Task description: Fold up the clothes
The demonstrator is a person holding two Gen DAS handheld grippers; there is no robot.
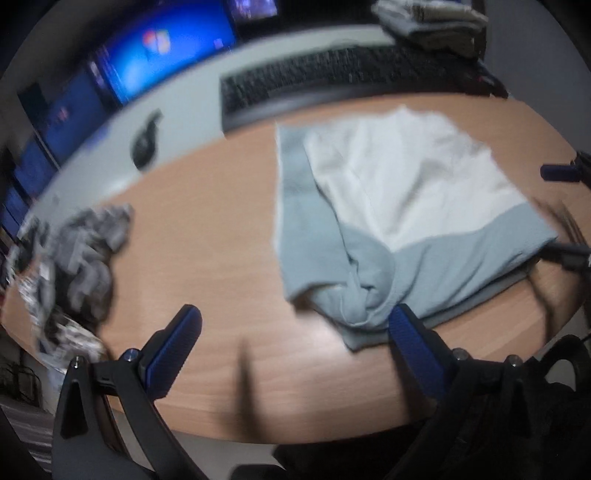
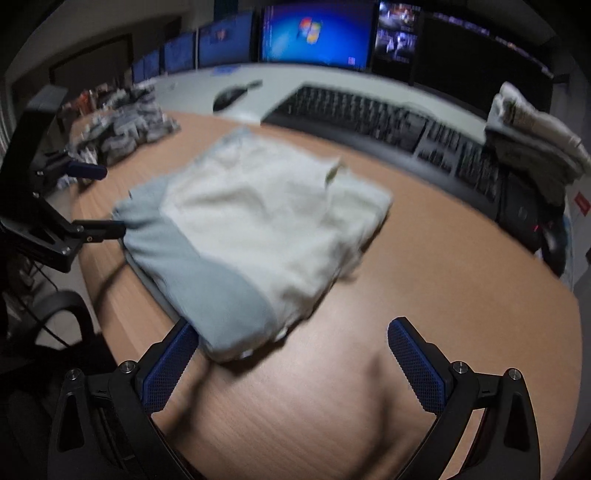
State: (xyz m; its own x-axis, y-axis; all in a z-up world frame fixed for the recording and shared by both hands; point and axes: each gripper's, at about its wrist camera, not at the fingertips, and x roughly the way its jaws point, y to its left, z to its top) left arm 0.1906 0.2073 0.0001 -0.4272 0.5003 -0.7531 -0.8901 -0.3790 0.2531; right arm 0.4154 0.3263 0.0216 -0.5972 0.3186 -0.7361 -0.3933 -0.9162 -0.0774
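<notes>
White-and-pale-blue soft garment (image 2: 255, 236) lies folded compact on tan wood worktop (image 2: 424, 295); rumpled grey clothes heap (image 1: 81, 251) awaits. Left claw (image 1: 295, 347), right claw (image 2: 293, 360) both spread apart, empty.

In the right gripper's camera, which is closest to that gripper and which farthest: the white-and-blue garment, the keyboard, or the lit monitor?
From the right gripper:
1. White-and-blue garment, right in front, its near corner by the left finger.
2. Keyboard, behind the garment, toward the right.
3. Lit monitor, at the very back.
</notes>
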